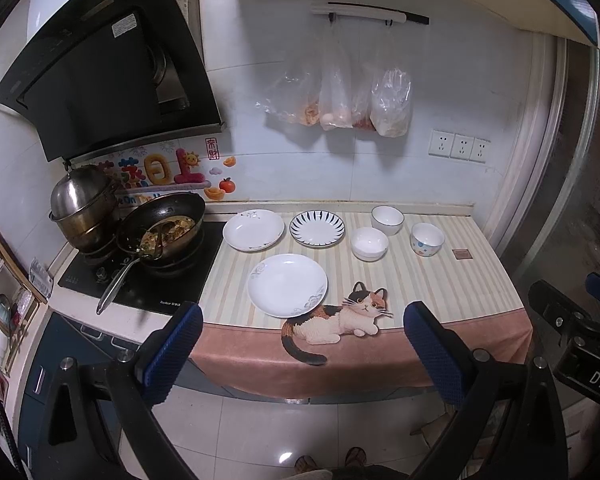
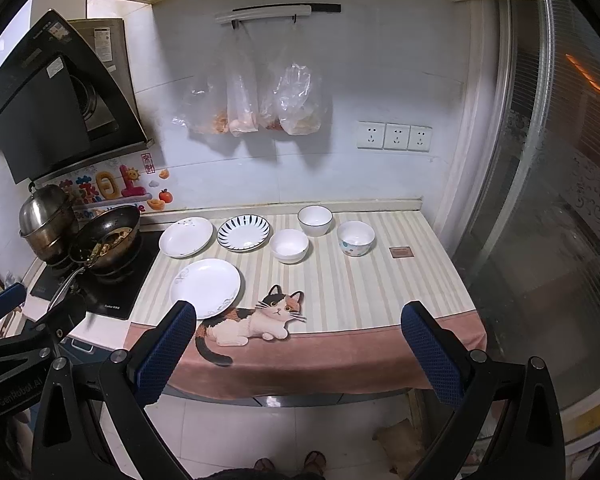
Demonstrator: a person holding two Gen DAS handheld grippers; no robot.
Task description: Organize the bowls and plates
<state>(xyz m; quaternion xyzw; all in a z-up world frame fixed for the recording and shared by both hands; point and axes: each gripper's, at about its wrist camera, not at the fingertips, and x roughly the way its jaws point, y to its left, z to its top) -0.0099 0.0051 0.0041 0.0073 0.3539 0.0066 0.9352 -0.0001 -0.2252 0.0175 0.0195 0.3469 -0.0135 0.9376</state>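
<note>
Three plates lie on the striped cloth: a white plate (image 1: 287, 285) at the front, a white plate (image 1: 253, 229) at the back left, and a blue-striped plate (image 1: 317, 228) beside it. Three bowls stand to the right: a plain white bowl (image 1: 369, 243), a dark-rimmed bowl (image 1: 387, 220) behind it, and a dotted bowl (image 1: 427, 239). The same show in the right wrist view: front plate (image 2: 205, 288), striped plate (image 2: 243, 232), white bowl (image 2: 289, 245). My left gripper (image 1: 303, 326) and right gripper (image 2: 298, 322) are both open and empty, held back off the counter's front edge.
A hob (image 1: 140, 276) at the left holds a wok with food (image 1: 162, 226) and a steel pot (image 1: 85, 210). A small brown square (image 1: 461, 254) lies at the right. Plastic bags (image 1: 340, 96) hang on the wall. A glass door (image 2: 540, 200) bounds the right side.
</note>
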